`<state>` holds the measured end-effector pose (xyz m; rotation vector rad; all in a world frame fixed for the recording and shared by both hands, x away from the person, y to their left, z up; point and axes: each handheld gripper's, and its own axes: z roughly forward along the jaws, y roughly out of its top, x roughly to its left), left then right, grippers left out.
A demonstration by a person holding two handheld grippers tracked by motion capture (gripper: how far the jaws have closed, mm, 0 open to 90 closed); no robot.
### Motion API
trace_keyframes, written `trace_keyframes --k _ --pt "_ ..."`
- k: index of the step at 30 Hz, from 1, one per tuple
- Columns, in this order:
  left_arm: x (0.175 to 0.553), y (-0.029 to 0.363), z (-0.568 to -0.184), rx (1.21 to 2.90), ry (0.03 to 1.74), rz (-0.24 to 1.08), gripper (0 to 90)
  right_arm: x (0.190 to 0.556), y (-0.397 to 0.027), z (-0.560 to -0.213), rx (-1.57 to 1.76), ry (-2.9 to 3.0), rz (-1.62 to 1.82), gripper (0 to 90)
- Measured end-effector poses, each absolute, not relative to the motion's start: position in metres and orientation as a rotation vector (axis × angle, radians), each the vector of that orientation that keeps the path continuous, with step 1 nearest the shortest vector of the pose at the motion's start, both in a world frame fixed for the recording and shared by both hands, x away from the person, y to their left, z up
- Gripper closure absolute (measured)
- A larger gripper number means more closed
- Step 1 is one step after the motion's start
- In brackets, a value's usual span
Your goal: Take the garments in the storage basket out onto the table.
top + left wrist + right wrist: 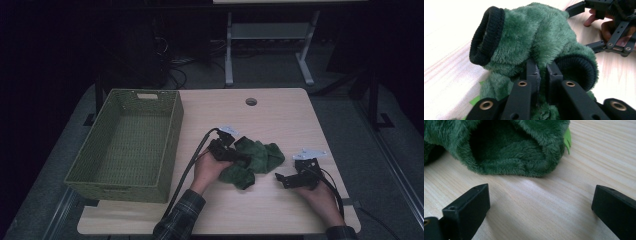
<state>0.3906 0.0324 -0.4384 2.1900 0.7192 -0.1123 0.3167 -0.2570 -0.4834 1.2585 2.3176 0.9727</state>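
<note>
My left gripper (541, 68) pinches the green fleece garment (255, 159) right of the empty basket (125, 142) — nothing is packed; my right gripper (539, 207) gapes empty beside it.

No text, label, brand, number or sign is showing legibly anywhere in these views.
</note>
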Motion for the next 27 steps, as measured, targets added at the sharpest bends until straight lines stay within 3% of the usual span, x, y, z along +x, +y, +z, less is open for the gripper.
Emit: trace_keyframes --k 2,4,5,9,15,22,27 --pt "0.390 0.033 -0.434 2.195 0.711 -0.094 67.9 0.317 -0.257 -0.484 1.256 2.319 0.974 1.4" --pt "0.388 0.034 -0.428 2.199 0.692 -0.073 64.0 0.317 -0.257 -0.483 1.259 2.319 0.974 1.4" --pt "0.385 0.035 -0.424 2.191 0.684 -0.064 55.1 0.317 -0.257 -0.483 1.259 2.319 0.974 1.4" --pt "0.375 0.042 -0.411 2.182 0.652 -0.037 48.1 0.317 -0.257 -0.483 1.259 2.319 0.973 1.4" --pt "0.352 0.054 -0.397 2.161 0.611 -0.002 49.8 0.315 -0.257 -0.483 1.260 2.316 0.971 1.4" --pt "0.328 0.059 -0.402 2.148 0.574 -0.052 57.8 0.315 -0.257 -0.484 1.253 2.315 0.972 1.4" --pt "0.317 0.057 -0.409 2.177 0.569 -0.043 58.3 0.315 -0.257 -0.484 1.253 2.315 0.971 1.4"
